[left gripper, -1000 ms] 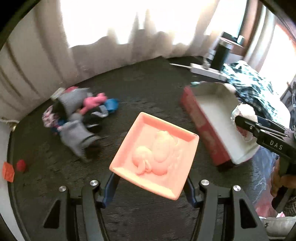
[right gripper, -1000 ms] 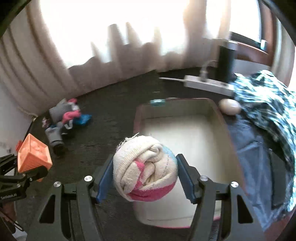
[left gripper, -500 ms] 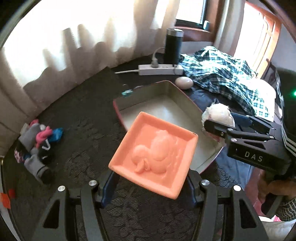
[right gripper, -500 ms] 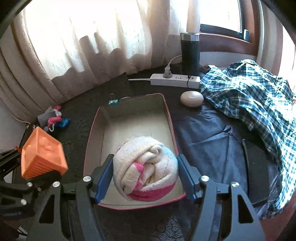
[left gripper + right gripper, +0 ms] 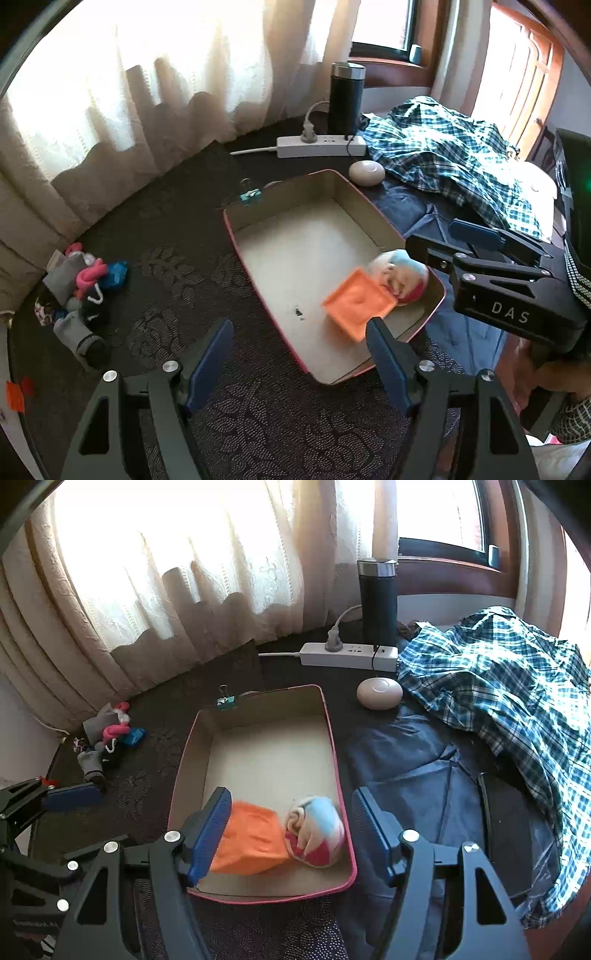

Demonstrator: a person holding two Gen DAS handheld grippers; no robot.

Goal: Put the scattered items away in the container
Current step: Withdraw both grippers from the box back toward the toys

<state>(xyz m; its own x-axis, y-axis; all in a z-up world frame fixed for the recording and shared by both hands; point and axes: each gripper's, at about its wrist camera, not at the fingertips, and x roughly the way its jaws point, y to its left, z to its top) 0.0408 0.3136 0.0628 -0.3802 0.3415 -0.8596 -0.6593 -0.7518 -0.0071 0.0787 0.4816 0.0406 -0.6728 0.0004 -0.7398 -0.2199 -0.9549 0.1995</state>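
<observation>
A pink-rimmed cardboard box (image 5: pixel 295 254) (image 5: pixel 269 753) lies on the dark patterned surface. Inside its near end lie an orange square block (image 5: pixel 357 303) (image 5: pixel 251 839) and a rolled white, pink and blue sock (image 5: pixel 402 275) (image 5: pixel 316 830), touching each other. My left gripper (image 5: pixel 299 354) is open and empty above the box's near edge. My right gripper (image 5: pixel 291 830) is open and empty above the two items; it also shows in the left wrist view (image 5: pixel 476 240). A pile of socks and small items (image 5: pixel 85 291) (image 5: pixel 107 738) lies to the left.
A white power strip (image 5: pixel 349 655), a black tumbler (image 5: pixel 377 602) and a beige oval object (image 5: pixel 379 693) are behind the box. A binder clip (image 5: pixel 226 701) is on the box's far rim. A plaid shirt (image 5: pixel 509 701) and dark cloth (image 5: pixel 410 764) lie right. Curtains hang behind.
Both grippers opened and let go: the orange block and the sock roll dropped into the box's near end. Both grippers rose and moved over the box.
</observation>
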